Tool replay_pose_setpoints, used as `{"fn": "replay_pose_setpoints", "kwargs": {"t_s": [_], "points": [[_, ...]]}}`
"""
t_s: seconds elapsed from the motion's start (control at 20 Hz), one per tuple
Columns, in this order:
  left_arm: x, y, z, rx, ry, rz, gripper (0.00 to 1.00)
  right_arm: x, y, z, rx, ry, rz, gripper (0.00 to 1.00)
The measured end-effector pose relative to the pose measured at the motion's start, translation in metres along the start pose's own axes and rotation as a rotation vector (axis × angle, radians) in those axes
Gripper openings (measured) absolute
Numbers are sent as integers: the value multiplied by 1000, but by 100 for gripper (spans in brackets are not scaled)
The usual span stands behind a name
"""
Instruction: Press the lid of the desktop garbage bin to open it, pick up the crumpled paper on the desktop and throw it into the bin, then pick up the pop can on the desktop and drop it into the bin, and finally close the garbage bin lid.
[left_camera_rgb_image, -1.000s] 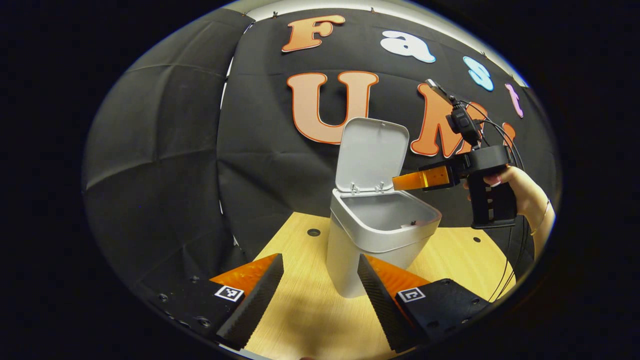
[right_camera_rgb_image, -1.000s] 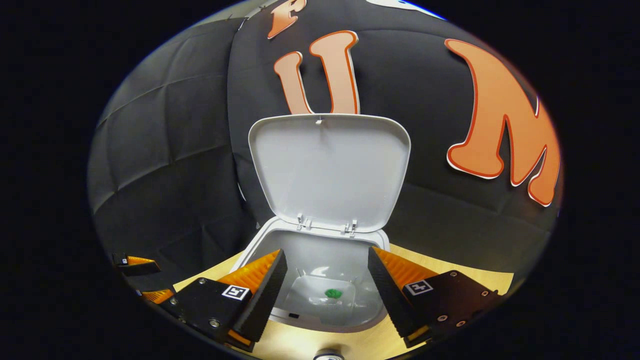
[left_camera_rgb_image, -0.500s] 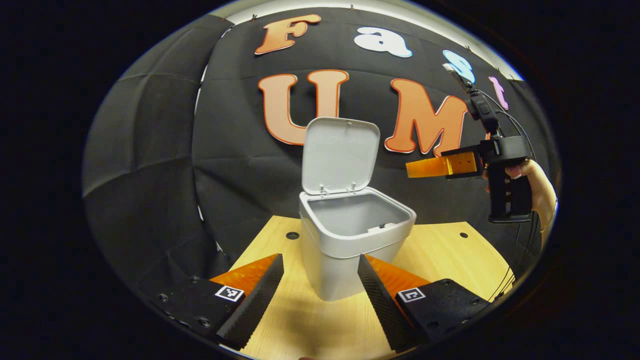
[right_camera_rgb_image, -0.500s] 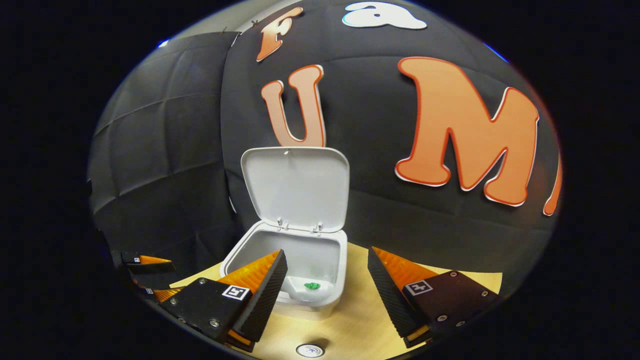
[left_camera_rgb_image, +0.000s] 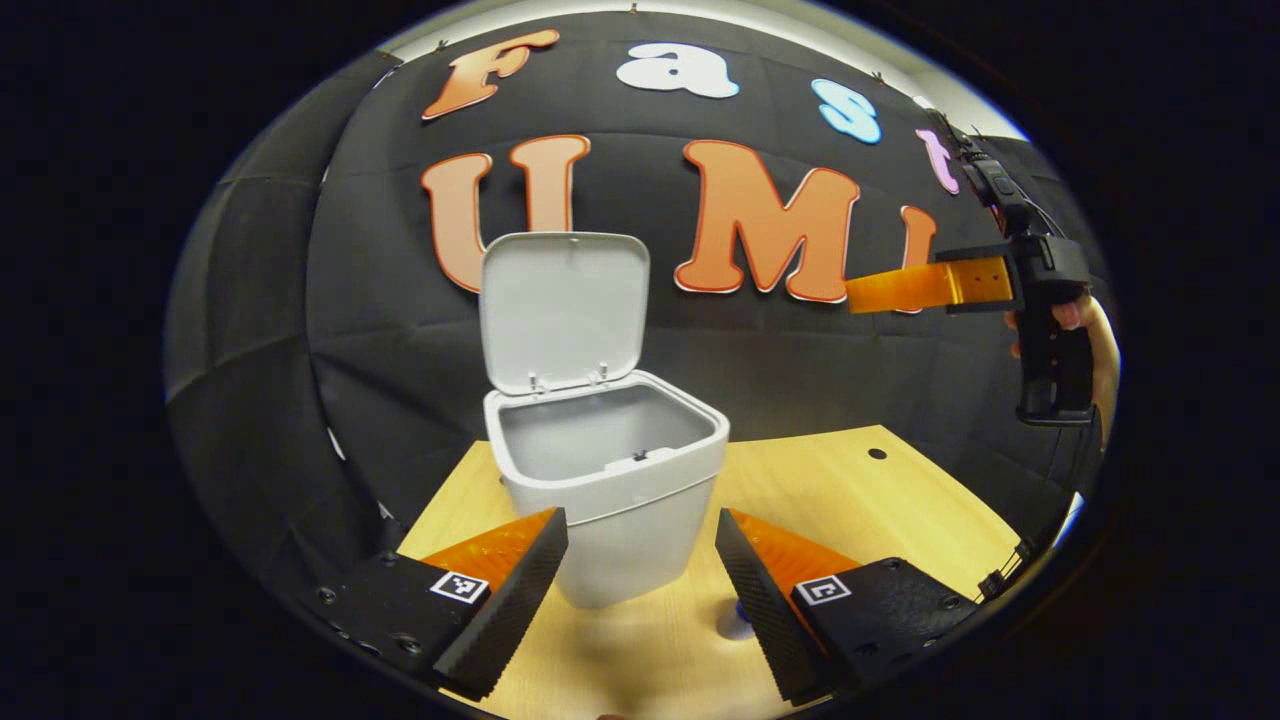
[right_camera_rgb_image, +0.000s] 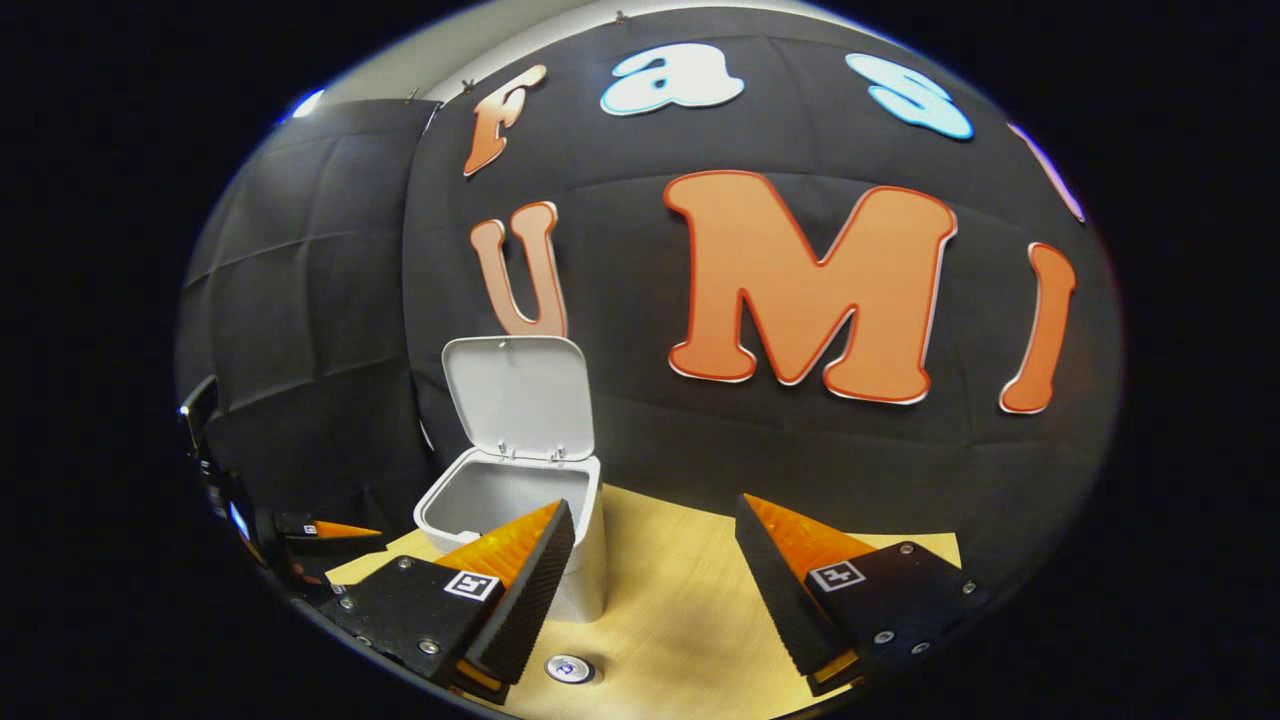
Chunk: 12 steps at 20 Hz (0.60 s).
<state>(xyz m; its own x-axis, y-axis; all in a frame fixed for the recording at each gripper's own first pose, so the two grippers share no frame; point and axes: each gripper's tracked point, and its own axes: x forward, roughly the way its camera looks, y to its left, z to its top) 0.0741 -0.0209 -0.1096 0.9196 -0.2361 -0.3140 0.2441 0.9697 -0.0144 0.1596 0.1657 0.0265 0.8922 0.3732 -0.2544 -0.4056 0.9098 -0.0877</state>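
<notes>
While looking along the left gripper (left_camera_rgb_image: 640, 590), can see its jaws spread wide with nothing in them, hovering low over the wooden desktop (left_camera_rgb_image: 850, 500). Got the white garbage bin (left_camera_rgb_image: 610, 480) straight ahead, just past the fingertips, standing on the desktop with its lid (left_camera_rgb_image: 563, 310) flipped up, nearly upright at the back on its hinge. Can't make out anything inside from this angle, just pale grey walls. Also spotting a small bluish-white round thing (left_camera_rgb_image: 738, 625) on the desktop right beside the right-hand finger, maybe the pop can, honestly too hidden to call. Over on the far right, up high and well apart from the bin: the right gripper (left_camera_rgb_image: 900, 290), held by a hand (left_camera_rgb_image: 1085, 340), fingers pointing toward the bin side. Switching to the right gripper view: jaws (right_camera_rgb_image: 650, 590) wide apart too, gripping nothing, above bare desktop (right_camera_rgb_image: 680, 570). Shows the bin (right_camera_rgb_image: 520, 500) off to the left behind the left-hand finger, lid (right_camera_rgb_image: 520, 395) up. Catches a small silvery round thing (right_camera_rgb_image: 568, 668) low down near that finger.
</notes>
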Motion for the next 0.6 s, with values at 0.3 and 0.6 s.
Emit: {"fn": "replay_pose_setpoints", "kwargs": {"t_s": [0.3, 0.6], "points": [[21, -56, -22, 1, 16, -101, 95, -58, -52, -12, 30, -21, -99, 97], [51, -101, -84, 15, 89, -197, 95, -96, -90, -27, 53, -16, -172, 96]]}}
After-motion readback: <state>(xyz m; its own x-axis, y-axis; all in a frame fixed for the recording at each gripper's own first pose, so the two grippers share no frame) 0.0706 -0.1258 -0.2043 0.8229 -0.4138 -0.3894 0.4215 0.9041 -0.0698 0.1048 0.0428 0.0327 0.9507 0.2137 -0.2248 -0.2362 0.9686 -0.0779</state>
